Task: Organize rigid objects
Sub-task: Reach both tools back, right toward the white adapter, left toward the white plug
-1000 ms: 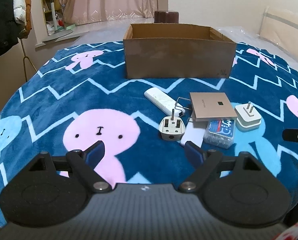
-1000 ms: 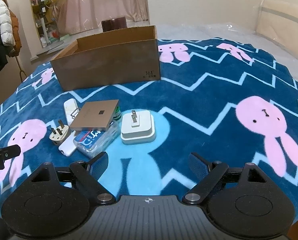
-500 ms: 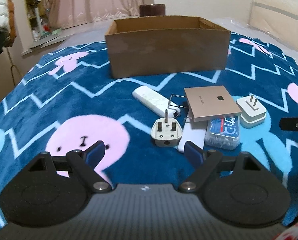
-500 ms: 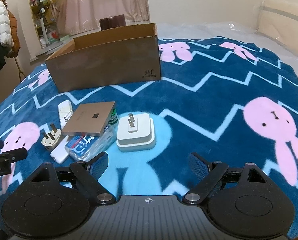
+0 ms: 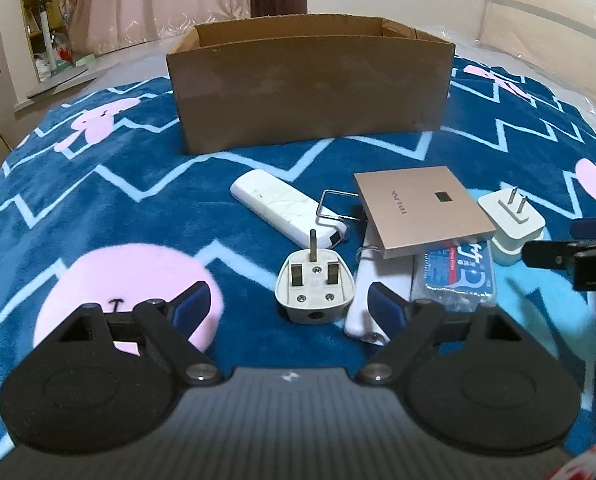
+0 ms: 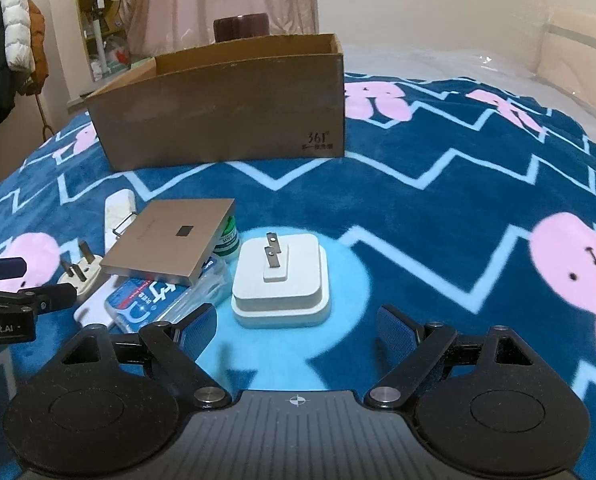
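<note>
Left wrist view: left gripper is hovering, fingers wide and empty, over the three-pin plug mid-bed (remote touching it, risking snagging); right gripper likewise.

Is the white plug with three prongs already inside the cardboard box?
No, the three-prong plug lies on the blue blanket, well in front of the cardboard box.

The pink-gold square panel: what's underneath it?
The panel rests tilted on a clear packet with a blue label, a green-labelled item and a long white piece. Anything else beneath is covered.
</note>
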